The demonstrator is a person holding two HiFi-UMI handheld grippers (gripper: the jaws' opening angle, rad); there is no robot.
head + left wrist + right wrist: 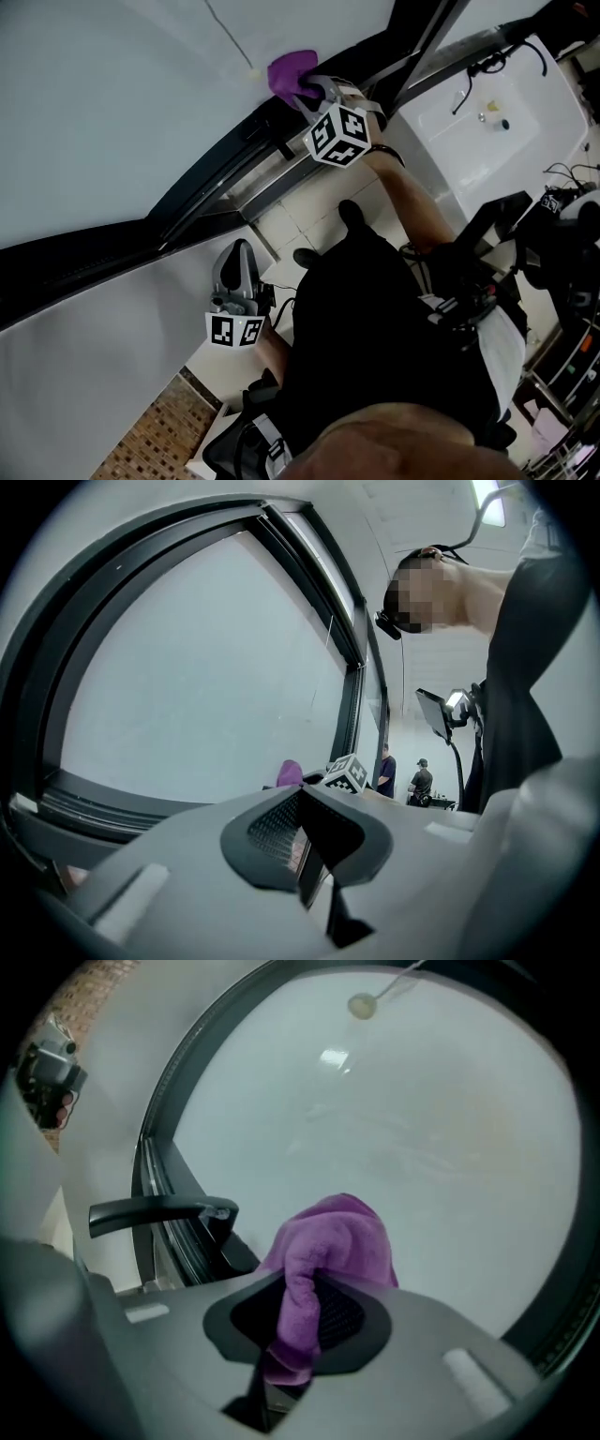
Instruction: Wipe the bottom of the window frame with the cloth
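Two grippers, head view: my right gripper [309,91] holds the purple cloth [291,70] just beside the window frame [220,164]; my left gripper [236,281] hangs low, out of the way. Left gripper view: jaws together, empty. Right gripper view: jaws clamp the purple cloth's fold, bunch forward to wipe.

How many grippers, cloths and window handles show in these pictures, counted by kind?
Grippers: 2, the left gripper with jaws together and empty, and the right gripper with jaws shut on the cloth.
Purple cloth: 1
Window handle: 1
Total: 4
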